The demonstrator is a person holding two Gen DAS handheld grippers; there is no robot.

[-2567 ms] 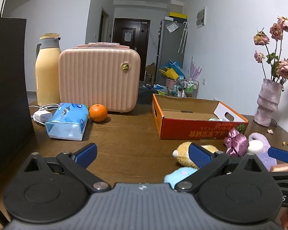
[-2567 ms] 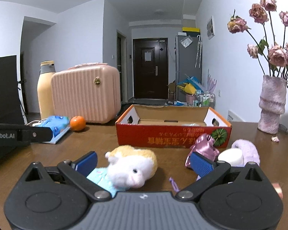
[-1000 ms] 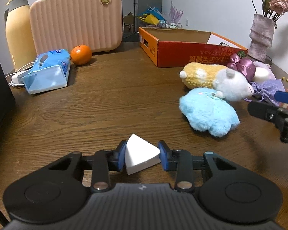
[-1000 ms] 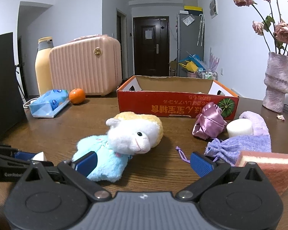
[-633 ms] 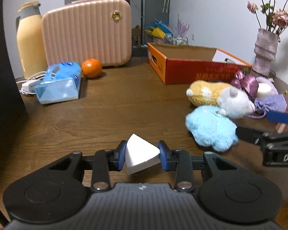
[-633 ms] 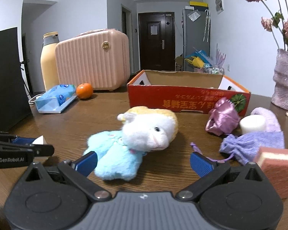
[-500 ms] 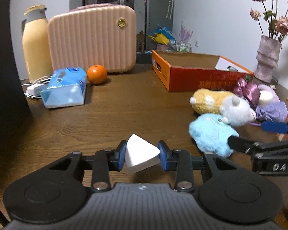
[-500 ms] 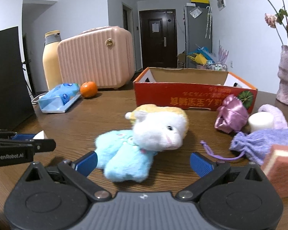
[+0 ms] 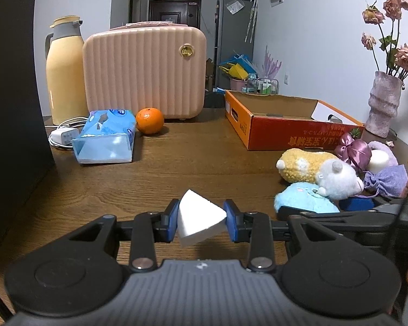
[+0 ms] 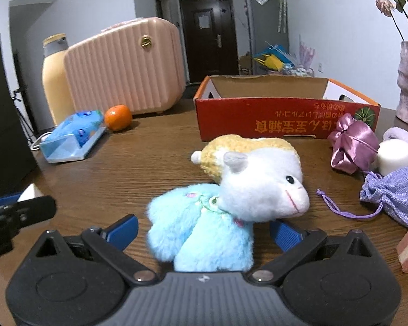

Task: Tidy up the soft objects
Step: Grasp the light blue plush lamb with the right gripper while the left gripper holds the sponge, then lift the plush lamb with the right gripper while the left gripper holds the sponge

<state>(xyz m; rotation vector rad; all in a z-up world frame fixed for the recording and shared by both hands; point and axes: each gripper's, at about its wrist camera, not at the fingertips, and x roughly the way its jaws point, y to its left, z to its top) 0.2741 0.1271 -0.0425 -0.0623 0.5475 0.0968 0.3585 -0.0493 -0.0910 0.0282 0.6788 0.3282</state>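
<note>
My left gripper (image 9: 202, 224) clamped the white sponge wedge (image 9: 200, 222); my right gripper (image 10: 204, 231) stood apart around the plush toy (image 10: 231, 203). The box (image 10: 285, 119) looked empty; nearly all sorting remained.

On the table — one white foam wedge (image 9: 200, 221), one blue-bodied plush lamb (image 10: 225, 209), one mauve satin pouch (image 10: 351, 146), one lilac drawstring bag (image 10: 394, 193), one white foam cylinder (image 10: 393, 156), one orange cardboard box (image 10: 285, 119) — plus one orange fruit (image 9: 150, 121).
</note>
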